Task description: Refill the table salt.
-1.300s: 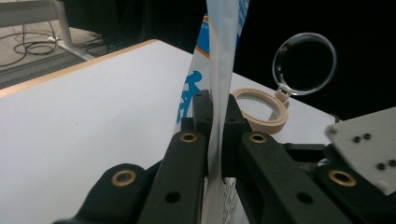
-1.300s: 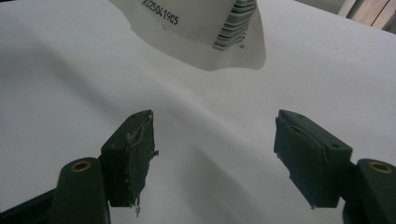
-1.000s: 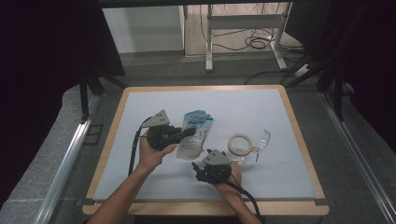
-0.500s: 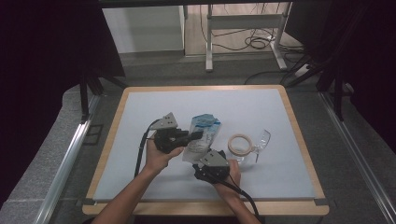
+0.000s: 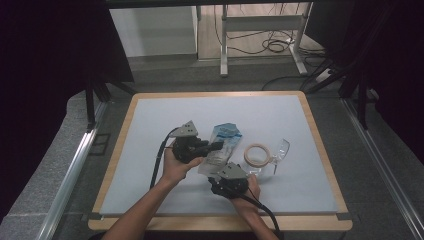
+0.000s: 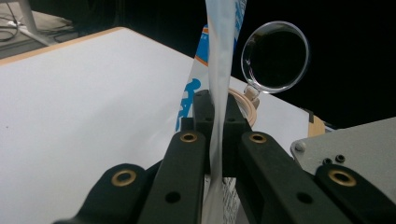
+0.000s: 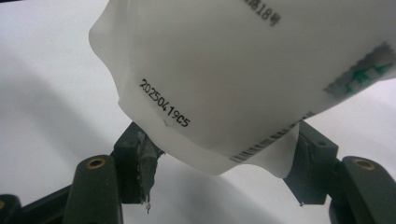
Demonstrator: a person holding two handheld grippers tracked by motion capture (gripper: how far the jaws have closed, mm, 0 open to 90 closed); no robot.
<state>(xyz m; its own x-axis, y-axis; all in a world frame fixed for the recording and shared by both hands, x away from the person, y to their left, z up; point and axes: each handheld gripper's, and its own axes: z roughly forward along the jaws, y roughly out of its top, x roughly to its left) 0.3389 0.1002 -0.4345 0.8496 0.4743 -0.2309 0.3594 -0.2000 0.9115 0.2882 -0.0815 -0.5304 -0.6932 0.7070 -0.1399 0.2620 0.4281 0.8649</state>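
My left tool (image 6: 217, 140) clamped the plastic pouch (image 5: 222, 145) mid-table; my right tool (image 7: 219, 172), jaws just narrowing around its lower edge, had not pinched it.

The scene is viewed from above and behind the person in the high view, facing forward and down, so that the whole tabletop (image 5: 150, 130) is taken in from afar. The left gripper view is taken close along the left claw (image 6: 215, 122), across the tabletop toward a dark background. The right gripper view is taken very near, along the right claw (image 7: 224, 173). A plastic pouch (image 5: 220, 145) is shared by all three views, and a magnifying lens (image 6: 275, 56) by the first two.
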